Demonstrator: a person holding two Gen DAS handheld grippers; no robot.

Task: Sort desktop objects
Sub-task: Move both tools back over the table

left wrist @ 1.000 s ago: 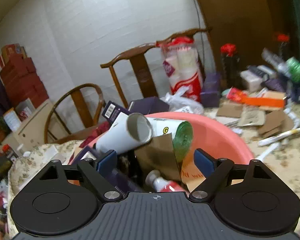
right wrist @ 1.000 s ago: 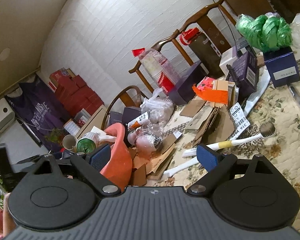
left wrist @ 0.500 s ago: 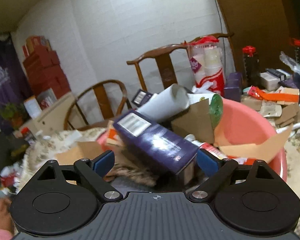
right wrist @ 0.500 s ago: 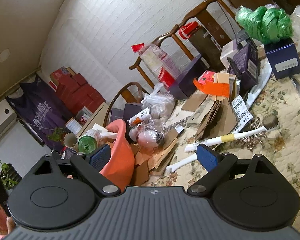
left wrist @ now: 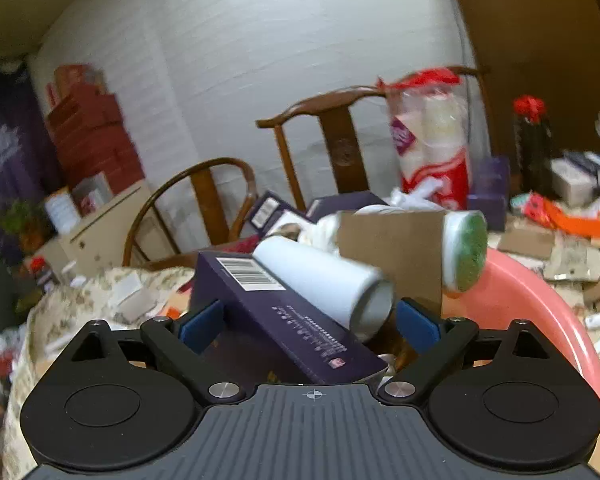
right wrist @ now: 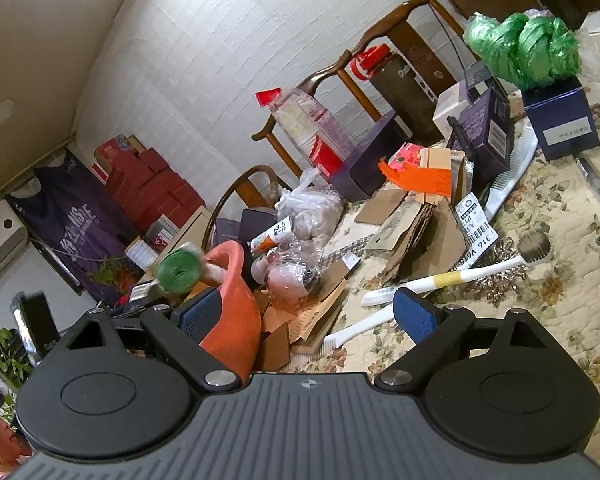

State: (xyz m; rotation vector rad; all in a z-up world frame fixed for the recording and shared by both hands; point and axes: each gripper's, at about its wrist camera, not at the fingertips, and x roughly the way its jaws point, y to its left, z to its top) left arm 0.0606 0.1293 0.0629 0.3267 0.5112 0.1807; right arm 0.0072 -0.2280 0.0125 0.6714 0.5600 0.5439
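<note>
Purple box (left wrist: 284, 312) lengthwise between spread left gripper (left wrist: 310, 320) fingers, barcode end away

Both wrist views toward pink basin (left wrist: 540, 292)

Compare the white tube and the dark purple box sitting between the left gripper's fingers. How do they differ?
The white tube is round and plain; the dark purple box is flat-sided, with a barcode label and small print. The tube lies on top, resting across the box, while the box lies beneath it. The tube's open end faces the camera; the box looks closed. Both are long, tilted and piled in the pink basin, within the open left gripper.
</note>
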